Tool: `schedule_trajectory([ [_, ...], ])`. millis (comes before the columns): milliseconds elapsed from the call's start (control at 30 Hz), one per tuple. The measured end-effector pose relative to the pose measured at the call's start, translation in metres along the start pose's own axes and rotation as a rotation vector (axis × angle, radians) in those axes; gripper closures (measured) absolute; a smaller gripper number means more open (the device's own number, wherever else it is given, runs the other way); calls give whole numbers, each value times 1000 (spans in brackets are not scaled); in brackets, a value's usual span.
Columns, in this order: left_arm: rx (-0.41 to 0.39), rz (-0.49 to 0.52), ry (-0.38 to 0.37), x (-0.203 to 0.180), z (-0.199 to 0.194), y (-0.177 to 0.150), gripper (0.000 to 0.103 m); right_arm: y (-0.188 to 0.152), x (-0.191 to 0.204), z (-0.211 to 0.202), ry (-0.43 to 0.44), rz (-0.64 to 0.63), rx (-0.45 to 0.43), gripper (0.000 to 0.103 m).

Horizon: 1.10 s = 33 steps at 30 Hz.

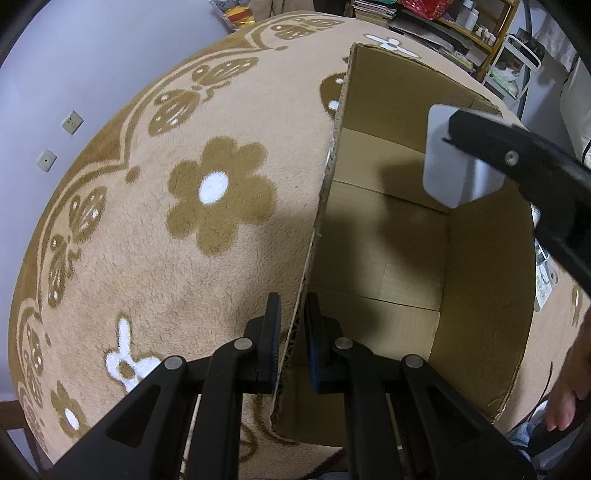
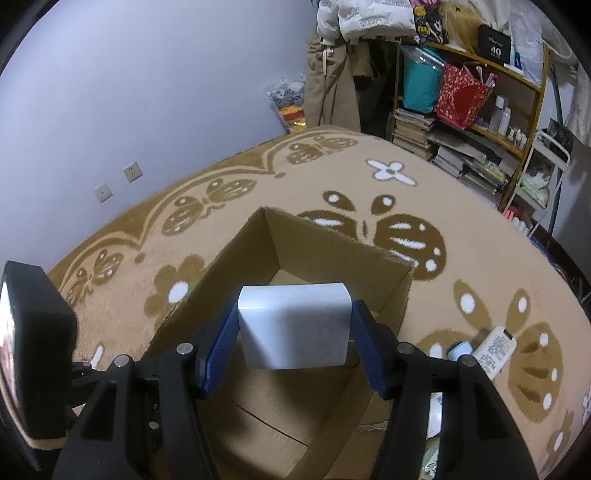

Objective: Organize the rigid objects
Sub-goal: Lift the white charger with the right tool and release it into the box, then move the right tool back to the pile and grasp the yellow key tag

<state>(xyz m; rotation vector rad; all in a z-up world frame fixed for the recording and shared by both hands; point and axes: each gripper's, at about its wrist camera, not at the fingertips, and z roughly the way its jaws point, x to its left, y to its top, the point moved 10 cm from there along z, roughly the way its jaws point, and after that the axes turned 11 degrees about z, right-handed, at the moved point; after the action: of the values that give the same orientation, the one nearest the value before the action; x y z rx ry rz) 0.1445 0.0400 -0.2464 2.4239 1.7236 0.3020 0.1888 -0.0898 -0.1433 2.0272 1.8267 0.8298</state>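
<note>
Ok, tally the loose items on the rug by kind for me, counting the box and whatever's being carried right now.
Open brown cardboard box: 1
White rectangular block, held over the box in the right gripper: 1
White labelled bottle lying on the rug: 1
Small round pale-blue-rimmed item beside the bottle, kind unclear: 1
Total: 4

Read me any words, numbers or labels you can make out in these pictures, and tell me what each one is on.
"40": black box on the top shelf; the small print around it is too small to read.
White bags above the hanging clothes: dark print, blurred.
White bottle on the rug: label text, too small to read.
White block in the right gripper: no text visible.
</note>
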Motion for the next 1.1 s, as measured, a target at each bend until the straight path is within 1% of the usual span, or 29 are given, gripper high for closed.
schedule_trajectory([
  [200, 1, -1, -4, 2, 1, -1, 91, -10, -8, 20, -9, 39, 67, 38],
  [267, 2, -3, -8, 2, 2, -1, 90, -10, -8, 20, -8, 46, 49, 38],
  [300, 1, -7, -19, 1, 2, -1, 91, -8, -8, 17, -3, 51, 40, 38],
  [367, 5, -12, -12, 3, 3, -2, 91, -5, -8, 14, -4, 51, 34, 38],
  [467, 4, -15, -24, 2, 3, -2, 91, -1, -5, 5, -12, 27, 24, 37],
  [500, 5, -16, -25, 2, 3, -3, 91, 0, -5, 0, -20, 18, 16, 36],
  [533, 5, -14, -23, 2, 3, -3, 91, 1, -6, -3, -25, 15, 10, 31],
  [567, 5, -13, -24, 2, 3, -3, 91, 2, -7, -9, -34, 12, -1, 23],
  [600, 5, -12, -23, 2, 3, -3, 91, 4, -7, -15, -37, 12, -14, 20],
  [633, 5, -12, -24, 2, 2, -3, 91, 7, -10, -21, -39, 14, -31, 12],
  [667, 5, -14, -26, 2, 3, -3, 91, 9, -12, -27, -45, 17, -49, 6],
  [733, 5, -18, -31, 3, 3, -2, 91, 13, -17, -39, -60, 27, -87, 0],
  [800, 4, -18, -31, 3, 3, -2, 91, 15, -27, -51, -83, 47, -120, 0],
  [933, 5, -14, -28, 4, 3, -2, 91, 11, -51, -65, -123, 98, -146, 0],
  [1033, 4, -19, -35, 5, 3, -2, 90, 1, -69, -73, -142, 145, -153, 0],
  [1100, 4, -20, -37, 5, 3, -2, 90, -7, -78, -74, -167, 148, -141, 0],
])
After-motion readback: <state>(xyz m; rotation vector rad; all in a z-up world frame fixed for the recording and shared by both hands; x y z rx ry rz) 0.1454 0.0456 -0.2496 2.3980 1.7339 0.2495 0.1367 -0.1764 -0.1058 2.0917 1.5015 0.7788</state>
